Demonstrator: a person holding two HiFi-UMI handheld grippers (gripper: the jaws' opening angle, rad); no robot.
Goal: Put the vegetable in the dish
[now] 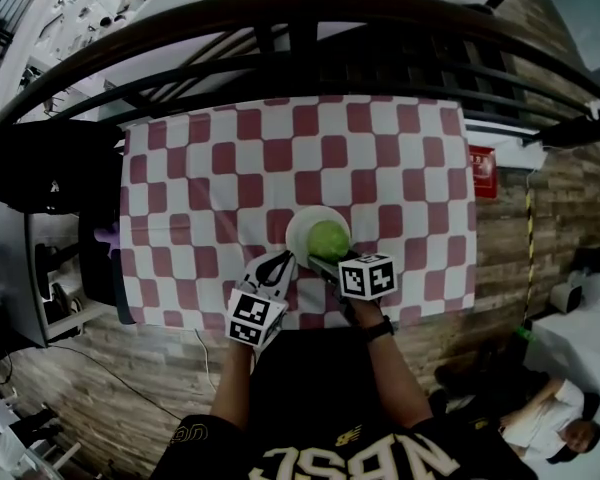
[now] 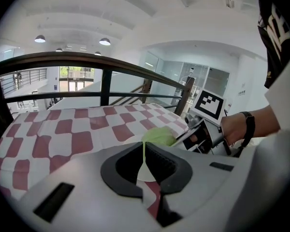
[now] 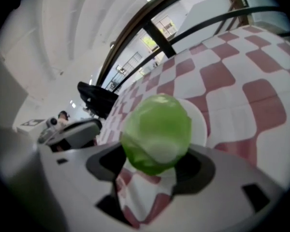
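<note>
A table covered in a red-and-white checked cloth (image 1: 230, 168) sits before a dark curved metal railing (image 1: 280, 18). Near the table's near edge lies a small round white dish (image 1: 298, 230). The right gripper (image 1: 320, 260) is clamped on a round, pale green leafy vegetable (image 1: 328, 240), holding it over the dish; whether it touches the dish is unclear. In the right gripper view the vegetable (image 3: 157, 132) fills the space between the jaws. The left gripper (image 1: 277, 261) hovers just left of the dish, jaws nearly together with nothing between them.
</note>
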